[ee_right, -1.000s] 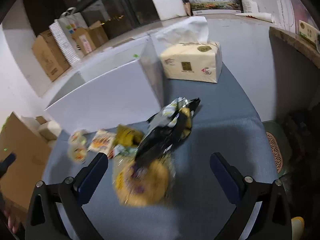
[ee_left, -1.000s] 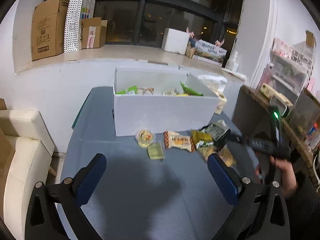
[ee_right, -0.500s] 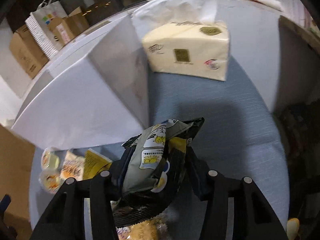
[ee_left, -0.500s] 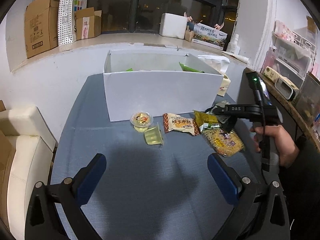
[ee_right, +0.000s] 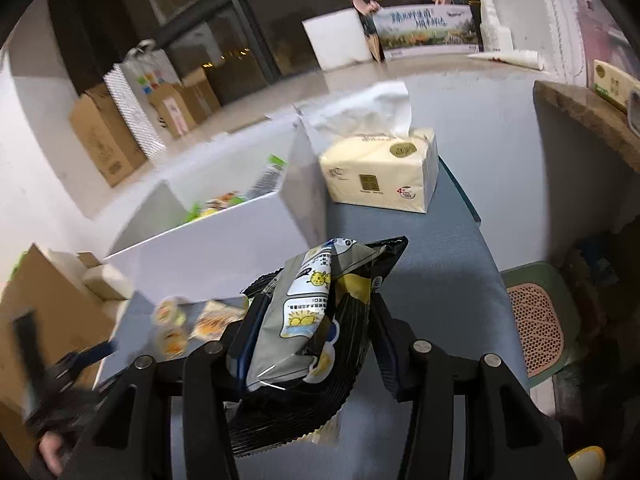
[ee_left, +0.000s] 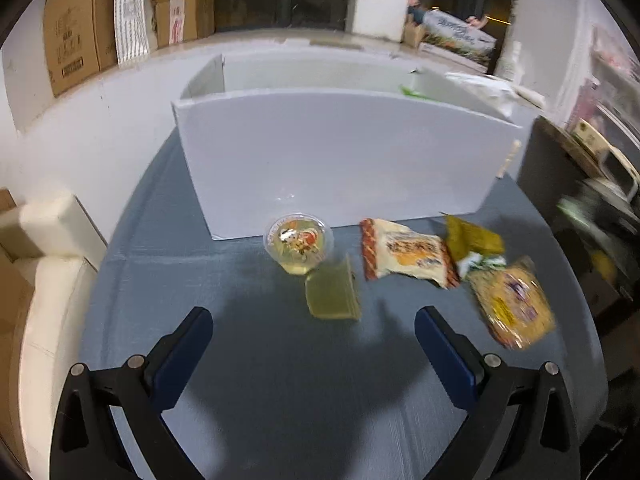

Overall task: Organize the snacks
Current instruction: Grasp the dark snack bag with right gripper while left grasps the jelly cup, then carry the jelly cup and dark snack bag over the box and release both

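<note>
I count five snacks (ee_left: 406, 253) loose on my counter (ee_left: 280, 380), one white box (ee_left: 336, 160), one tissue pack (ee_right: 380, 174)

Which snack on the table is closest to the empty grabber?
The flat pale green packet, lying just ahead of the open left gripper. The round jelly cup and orange-and-white packet sit farther back, near the white box.

Dark windows (ee_right: 256, 52) up at 12 o'clock, so it's night outside. White ledge (ee_left: 256, 40) beneath holds cardboard boxes (ee_left: 72, 36) at 10 o'clock. Cream sofa (ee_left: 44, 280) at 9, wooden shelf (ee_right: 588, 116) at 3.
</note>
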Tool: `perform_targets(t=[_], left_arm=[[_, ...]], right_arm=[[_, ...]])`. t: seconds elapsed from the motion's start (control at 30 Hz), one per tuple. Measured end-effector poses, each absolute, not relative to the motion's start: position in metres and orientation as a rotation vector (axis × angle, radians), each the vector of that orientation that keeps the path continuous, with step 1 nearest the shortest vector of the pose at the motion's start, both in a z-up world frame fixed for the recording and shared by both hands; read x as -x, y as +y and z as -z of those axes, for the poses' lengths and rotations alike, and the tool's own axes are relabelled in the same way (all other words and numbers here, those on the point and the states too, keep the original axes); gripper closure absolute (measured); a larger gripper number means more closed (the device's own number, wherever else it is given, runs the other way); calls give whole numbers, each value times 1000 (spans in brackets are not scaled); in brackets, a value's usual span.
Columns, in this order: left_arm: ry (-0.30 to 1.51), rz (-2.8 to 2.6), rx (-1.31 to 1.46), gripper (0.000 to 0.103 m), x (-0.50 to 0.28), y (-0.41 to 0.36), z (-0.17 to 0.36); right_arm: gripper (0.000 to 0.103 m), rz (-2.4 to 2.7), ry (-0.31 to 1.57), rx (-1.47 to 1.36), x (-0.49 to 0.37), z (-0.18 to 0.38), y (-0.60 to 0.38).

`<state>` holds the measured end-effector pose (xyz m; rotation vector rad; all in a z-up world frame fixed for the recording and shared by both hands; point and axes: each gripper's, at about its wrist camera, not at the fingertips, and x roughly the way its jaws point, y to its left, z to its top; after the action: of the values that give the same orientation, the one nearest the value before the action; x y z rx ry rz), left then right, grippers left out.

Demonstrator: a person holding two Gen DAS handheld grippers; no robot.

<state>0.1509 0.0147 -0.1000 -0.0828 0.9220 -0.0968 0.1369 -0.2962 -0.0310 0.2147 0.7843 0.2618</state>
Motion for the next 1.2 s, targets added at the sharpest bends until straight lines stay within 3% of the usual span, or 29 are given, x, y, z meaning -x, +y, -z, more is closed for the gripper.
perform_targets(t=[0.23,0.33,0.4,0.43,0.47,0.5,0.8,1.0,1.2], left_arm=[[964,49,69,2,-173,8,120],[959,32,39,8,-177,4,122],[990,46,45,36,-181,3,127],[991,52,56,41,-183,2,128],[980,51,52,65,-183,2,127],[976,57,58,68,-182,2,125],[904,102,101,69,-146,7,99],[760,121,79,69,-123,12,41],[649,106,26,69,-153,20,-23]], right_arm=[[50,-285,750,-273,-89,27,-296],[50,-290,757,-256,-82,30,-292],[50,-303,769,-250,-82,33,-289],[50,-309,771,-249,-81,34,-287],[50,-312,773,-246,-81,35,-286],[50,-313,774,-242,-80,35,-284],[50,-344,791,-207,-76,40,-268],[50,-390,791,-172,-83,37,-248],[50,-462,719,-93,-127,2,-215]])
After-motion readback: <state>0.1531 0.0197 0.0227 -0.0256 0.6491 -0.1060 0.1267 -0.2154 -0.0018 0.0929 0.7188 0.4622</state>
